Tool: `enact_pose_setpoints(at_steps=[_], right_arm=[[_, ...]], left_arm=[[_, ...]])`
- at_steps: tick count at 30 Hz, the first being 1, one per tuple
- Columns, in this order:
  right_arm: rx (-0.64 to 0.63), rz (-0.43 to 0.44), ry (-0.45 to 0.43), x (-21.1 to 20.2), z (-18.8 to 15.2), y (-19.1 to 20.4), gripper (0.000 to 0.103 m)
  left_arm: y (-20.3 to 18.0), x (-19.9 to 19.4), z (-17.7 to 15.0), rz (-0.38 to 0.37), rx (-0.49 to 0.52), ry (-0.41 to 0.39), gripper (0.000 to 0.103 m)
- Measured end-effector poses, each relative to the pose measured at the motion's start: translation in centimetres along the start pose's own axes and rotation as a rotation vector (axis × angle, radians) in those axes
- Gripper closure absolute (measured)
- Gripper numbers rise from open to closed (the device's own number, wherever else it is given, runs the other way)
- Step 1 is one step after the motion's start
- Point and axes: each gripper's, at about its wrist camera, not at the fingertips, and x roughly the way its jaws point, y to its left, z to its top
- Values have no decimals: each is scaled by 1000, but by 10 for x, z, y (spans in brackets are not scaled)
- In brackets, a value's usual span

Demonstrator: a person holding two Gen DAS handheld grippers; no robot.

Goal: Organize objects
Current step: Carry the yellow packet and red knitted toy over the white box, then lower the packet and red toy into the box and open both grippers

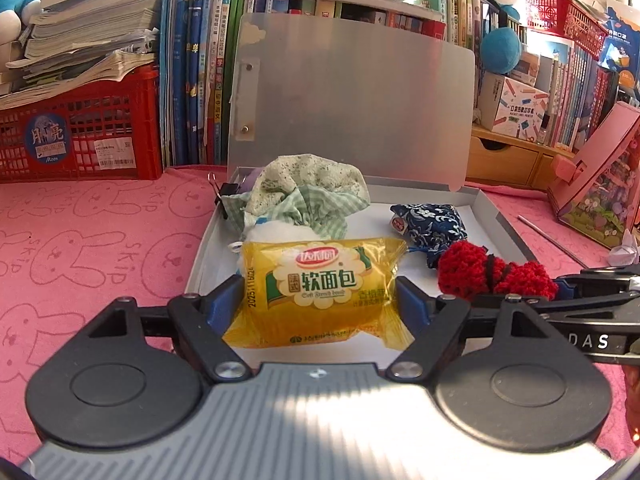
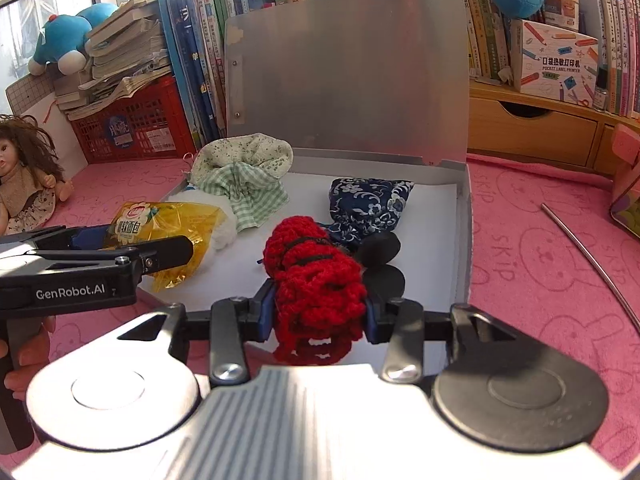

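My left gripper [image 1: 320, 296] is shut on a yellow soft-bread packet [image 1: 320, 292], held over the near edge of the open grey box [image 1: 492, 216]. The same packet [image 2: 160, 228] shows at the left of the right wrist view, in the left gripper [image 2: 132, 250]. My right gripper [image 2: 320, 312] is shut on a red crocheted toy with black parts [image 2: 316, 276], also above the box's white floor [image 2: 432, 240]; that toy [image 1: 492, 274] appears to the right in the left wrist view. Inside the box lie a green cloth bundle [image 1: 308, 192] and a blue floral pouch [image 1: 432, 224].
The box lid [image 1: 352, 96] stands upright against rows of books [image 1: 196, 80]. A red crate [image 1: 80, 132] with stacked papers is at the left, a doll [image 2: 24, 176] at the far left, a metal rod [image 2: 588, 252] on the pink cloth [image 2: 540, 240], and a pink case [image 1: 600, 176] at the right.
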Motion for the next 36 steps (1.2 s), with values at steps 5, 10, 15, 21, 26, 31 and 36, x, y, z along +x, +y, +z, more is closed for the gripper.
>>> enact_pose_setpoints(at_steps=[5,10,15,21,26,31,36], right_arm=[[15,-49,14,16,3,-7,57],[85,-86,11,25,11,-24,57],[89,-98,7,26,11,-25,57],[59,-94,-14,21,7,-19,37],[29,-84,-32,12,8,-12,27],[22,-73,-49,3,10,-9,19],[29,-64,-68,-10,9,-9,17]], left_arm=[[1,23,9,54,36,2,20],[6,42,18,103,28,0,19],[7,44,13,104,46,-8,18],[8,44,5,105,43,11,16],[7,39,3,121,59,22,15],[1,27,3,125,96,-1,11],[-1,10,5,99,104,-16,10]])
